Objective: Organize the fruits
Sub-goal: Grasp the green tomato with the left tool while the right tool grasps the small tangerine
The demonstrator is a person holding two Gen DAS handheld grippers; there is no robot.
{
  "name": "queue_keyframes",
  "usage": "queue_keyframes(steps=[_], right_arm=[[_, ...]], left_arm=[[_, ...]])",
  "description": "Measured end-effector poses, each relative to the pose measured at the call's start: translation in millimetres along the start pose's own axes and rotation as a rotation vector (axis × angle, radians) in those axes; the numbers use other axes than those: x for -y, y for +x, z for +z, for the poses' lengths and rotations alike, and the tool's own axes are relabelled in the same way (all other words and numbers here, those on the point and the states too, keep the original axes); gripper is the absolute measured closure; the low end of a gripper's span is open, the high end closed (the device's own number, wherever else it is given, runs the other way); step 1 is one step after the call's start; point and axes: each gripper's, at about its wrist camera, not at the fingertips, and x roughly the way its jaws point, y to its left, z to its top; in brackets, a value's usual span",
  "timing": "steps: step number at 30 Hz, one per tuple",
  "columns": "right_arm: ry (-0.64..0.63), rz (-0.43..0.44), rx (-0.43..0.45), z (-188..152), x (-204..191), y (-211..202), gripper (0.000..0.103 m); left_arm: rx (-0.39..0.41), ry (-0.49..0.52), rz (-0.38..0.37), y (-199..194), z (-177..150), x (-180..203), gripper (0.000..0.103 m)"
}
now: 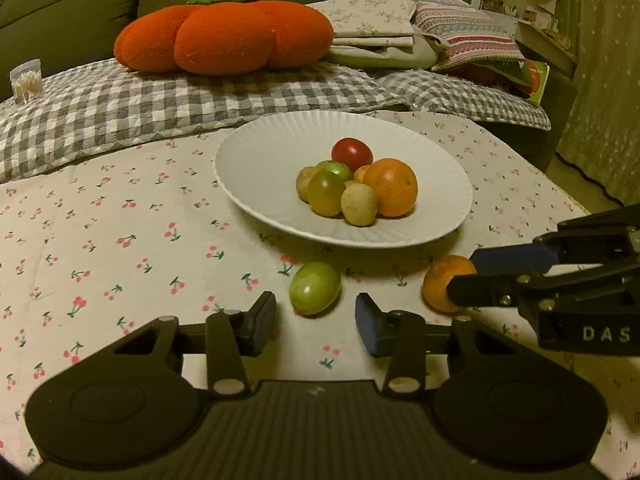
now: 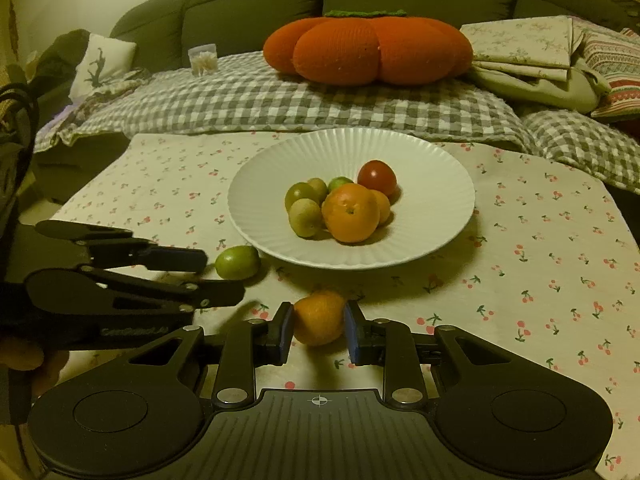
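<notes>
the right gripper squeezes a small orange, half hidden. the left gripper is open around a green fruit, not touching.

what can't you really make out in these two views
- Left wrist view: far side of the small orange, covered by the right claw.
- Both views: fruits at the back of the pile on the white plate, partly hidden by the big orange.
- Right wrist view: whether the left claw touches the green fruit; its fingers overlap.
</notes>
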Motion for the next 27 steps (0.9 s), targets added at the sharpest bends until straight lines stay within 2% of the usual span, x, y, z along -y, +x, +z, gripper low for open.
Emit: queue_keyframes(steps=[3,7,10,14,25,27], right_arm=[[-0.003,0.002,-0.002,0,1,-1,0.078],[-0.005,0.007,-0.011,-1,1,-1,0.077],[0.001,0.012,-0.017,-2,2,-1,0.074],[0.005,0.007,-0.029,-2,3,3,0.060],[-0.015,0.018,-0.054,-4,-4,14,0.059],[-0.021,0.024,-0.060,-5,-6,15,0.068]], left_arm=[[0.002,-0.001,0.004,3,1,2,0.063],[0.007,0.000,0.013,4,1,2,0.077],[0.007,-0.005,0.010,4,2,1,0.077],[0.006,-0.004,0.012,4,2,0,0.077],[-0.001,-0.011,0.018,0,0,-1,0.078],[-0.002,-0.012,0.020,0,0,-1,0.078]])
